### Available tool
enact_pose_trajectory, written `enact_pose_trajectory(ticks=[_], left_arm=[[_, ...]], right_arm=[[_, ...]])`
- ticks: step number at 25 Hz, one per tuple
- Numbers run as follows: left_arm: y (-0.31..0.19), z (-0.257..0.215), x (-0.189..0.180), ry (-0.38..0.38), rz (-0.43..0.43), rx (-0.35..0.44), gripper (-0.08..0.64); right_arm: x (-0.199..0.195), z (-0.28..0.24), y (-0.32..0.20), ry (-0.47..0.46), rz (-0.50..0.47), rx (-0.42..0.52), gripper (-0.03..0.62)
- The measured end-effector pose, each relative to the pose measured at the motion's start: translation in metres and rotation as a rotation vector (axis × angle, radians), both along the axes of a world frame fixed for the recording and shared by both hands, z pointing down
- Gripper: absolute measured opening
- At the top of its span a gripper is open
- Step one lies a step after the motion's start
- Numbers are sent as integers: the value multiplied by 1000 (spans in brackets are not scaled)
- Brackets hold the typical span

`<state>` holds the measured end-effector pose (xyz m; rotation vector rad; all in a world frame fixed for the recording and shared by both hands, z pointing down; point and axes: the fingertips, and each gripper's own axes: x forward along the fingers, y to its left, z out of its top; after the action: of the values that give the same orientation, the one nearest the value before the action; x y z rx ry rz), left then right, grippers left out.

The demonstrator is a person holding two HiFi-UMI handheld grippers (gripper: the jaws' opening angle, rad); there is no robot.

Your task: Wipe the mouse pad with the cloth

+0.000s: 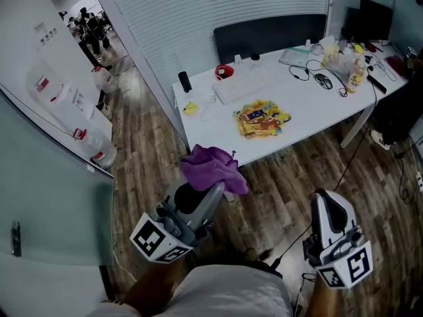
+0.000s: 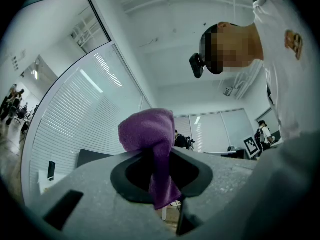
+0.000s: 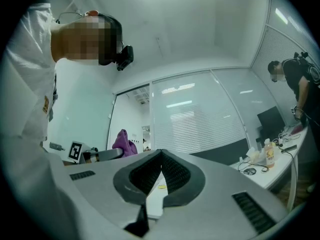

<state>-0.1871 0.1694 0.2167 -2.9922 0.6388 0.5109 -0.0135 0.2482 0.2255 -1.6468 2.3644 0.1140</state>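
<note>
Clearance first: both tongs hang over brown wood-plank floor, on my side of the long near edge of the white rectangular desk. The planks run open between me and that edge. The desk's left end sits close to a glass wall with white blinds, and a black cable drops off the right part of the near edge to the floor.

Count: two tongs, one cloth, one pad, one keyboard, one mouse. The left gripper has its jaws clamped on the crumpled purple cloth; its own view shows the fabric bunched above the tips and a strip hanging down between them. The right gripper has its jaws pressed together with nothing between them.

The yellow printed mouse pad lies flat mid-desk, near the front edge and well apart from the cloth. Just behind the pad lies the white keyboard, and the black mouse lies off to the right among clutter. A dark chair back stands behind the desk.
</note>
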Motion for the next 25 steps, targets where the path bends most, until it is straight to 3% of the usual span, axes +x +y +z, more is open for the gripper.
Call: enact_pose_trajectory(ticks=[13, 25], left_arm=[[-14, -2, 18, -13, -57, 16, 81], [-89, 6, 30, 17, -98, 10, 81]], right_arm=[[35, 3, -14, 1, -14, 4, 11], [54, 5, -87, 48, -32, -24, 11]])
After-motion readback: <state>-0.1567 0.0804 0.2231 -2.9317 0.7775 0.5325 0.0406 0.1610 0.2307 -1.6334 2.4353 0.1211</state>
